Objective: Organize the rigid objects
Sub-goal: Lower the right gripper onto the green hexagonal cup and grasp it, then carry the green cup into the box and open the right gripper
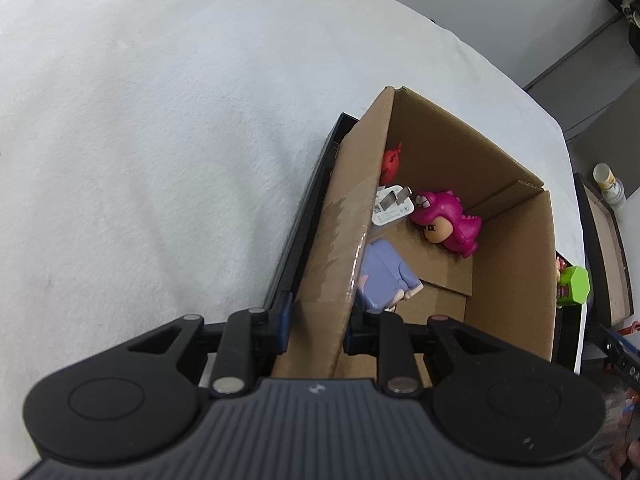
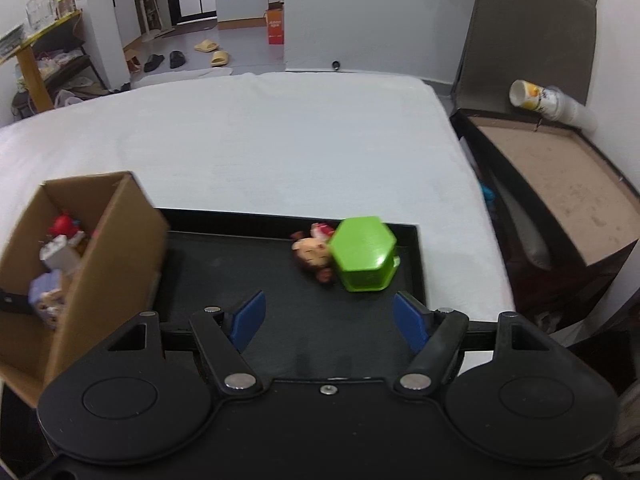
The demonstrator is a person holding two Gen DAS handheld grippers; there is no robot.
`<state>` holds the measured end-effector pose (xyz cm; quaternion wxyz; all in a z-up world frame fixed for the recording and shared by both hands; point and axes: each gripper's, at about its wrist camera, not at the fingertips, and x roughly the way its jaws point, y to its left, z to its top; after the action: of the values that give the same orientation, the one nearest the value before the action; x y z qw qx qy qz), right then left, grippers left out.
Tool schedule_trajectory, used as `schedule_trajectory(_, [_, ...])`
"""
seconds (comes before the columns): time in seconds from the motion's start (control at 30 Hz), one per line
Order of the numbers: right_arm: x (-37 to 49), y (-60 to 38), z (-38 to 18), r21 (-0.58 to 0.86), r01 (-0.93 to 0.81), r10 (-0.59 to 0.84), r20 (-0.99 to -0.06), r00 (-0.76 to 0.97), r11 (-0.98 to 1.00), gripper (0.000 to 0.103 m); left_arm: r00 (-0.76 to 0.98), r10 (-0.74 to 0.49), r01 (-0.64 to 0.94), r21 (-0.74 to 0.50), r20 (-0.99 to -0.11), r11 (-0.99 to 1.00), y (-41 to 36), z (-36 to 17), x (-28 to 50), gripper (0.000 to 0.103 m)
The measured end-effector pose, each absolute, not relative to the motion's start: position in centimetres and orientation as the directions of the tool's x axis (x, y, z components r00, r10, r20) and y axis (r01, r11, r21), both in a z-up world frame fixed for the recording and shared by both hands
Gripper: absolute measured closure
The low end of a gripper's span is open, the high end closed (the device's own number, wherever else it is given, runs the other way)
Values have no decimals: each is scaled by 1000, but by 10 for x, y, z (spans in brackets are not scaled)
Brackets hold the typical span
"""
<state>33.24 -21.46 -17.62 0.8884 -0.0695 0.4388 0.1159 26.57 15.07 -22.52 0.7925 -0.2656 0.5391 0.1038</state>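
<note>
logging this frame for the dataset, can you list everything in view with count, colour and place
cardboard box: 1, brown, at the tray's left end
black tray: 1, on the white cover
pink dinosaur figure: 1, in the box
red figure: 1, in the box
white charger: 1, in the box
lilac figure: 1, in the box
green hexagonal container: 1, on the tray
small doll: 1, beside the green container
left gripper: 1, black, clamped on the box wall
right gripper: 1, black, open over the tray

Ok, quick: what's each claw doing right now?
Left claw: closed on the wall of the cardboard box.
Right claw: open, holding nothing, above the black tray.
</note>
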Motion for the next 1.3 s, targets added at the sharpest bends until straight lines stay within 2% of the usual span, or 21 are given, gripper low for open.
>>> schedule_trajectory(0.1, [340,-220,-184,-55,-270,125,-786,606,961,27,392,-118,-445,-300,-913,844,150,-226,266,80])
schedule_trajectory(0.23, [352,-224,-197,-85,-277,106,-787,607,957,25,386,-121,-445,-300,-914,844,151,-227,266,80])
schedule_trajectory(0.6, [377,-220,-214,-180,-320,63,-781,621,930,25,381,-126,-443,-300,-916,845,151,-230,267,80])
schedule_trajectory(0.67, [382,-218,-216,-185,-331,67,-781,621,925,33,382,-126,-442,-301,-915,845,150,-230,267,80])
schedule_trajectory(0.7, [385,-218,-218,-172,-337,75,-789,609,925,52,383,-128,-443,-303,-915,844,151,-230,266,80])
schedule_trajectory(0.73, [387,-218,-219,-151,-338,86,-801,593,929,64,384,-129,-444,-306,-914,842,151,-230,266,80])
schedule_trajectory(1.3, [354,-221,-183,-65,-314,137,-803,580,947,68,390,-125,-457,-310,-912,834,152,-230,264,80])
